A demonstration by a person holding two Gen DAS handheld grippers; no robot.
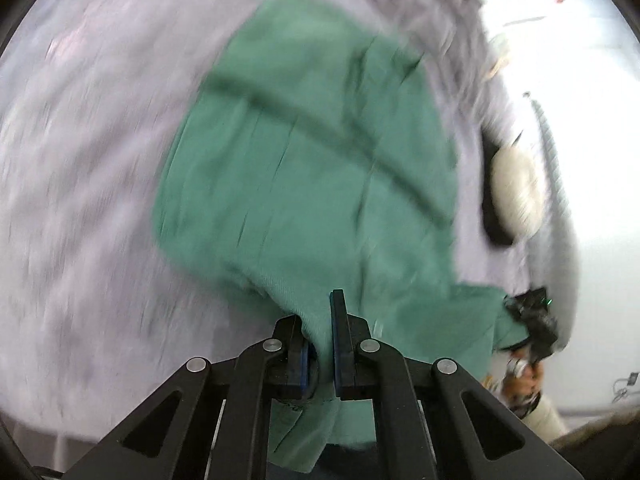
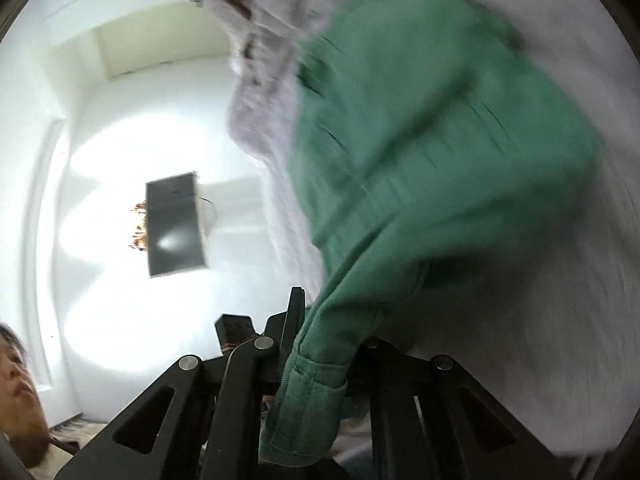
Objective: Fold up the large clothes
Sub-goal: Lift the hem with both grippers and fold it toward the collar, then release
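Left hand-held gripper and right hand-held gripper each clamp green garment, stretched ahead.

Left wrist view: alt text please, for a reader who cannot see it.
The left gripper pinches the near edge of a green garment, which spreads away over a pale lilac sheet. At far right the right gripper grips another part of it. The frame is motion-blurred.

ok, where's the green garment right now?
The green garment is spread over the pale bedsheet, filling the middle of the left wrist view. Its near edge is clamped in both the left gripper and the right gripper.
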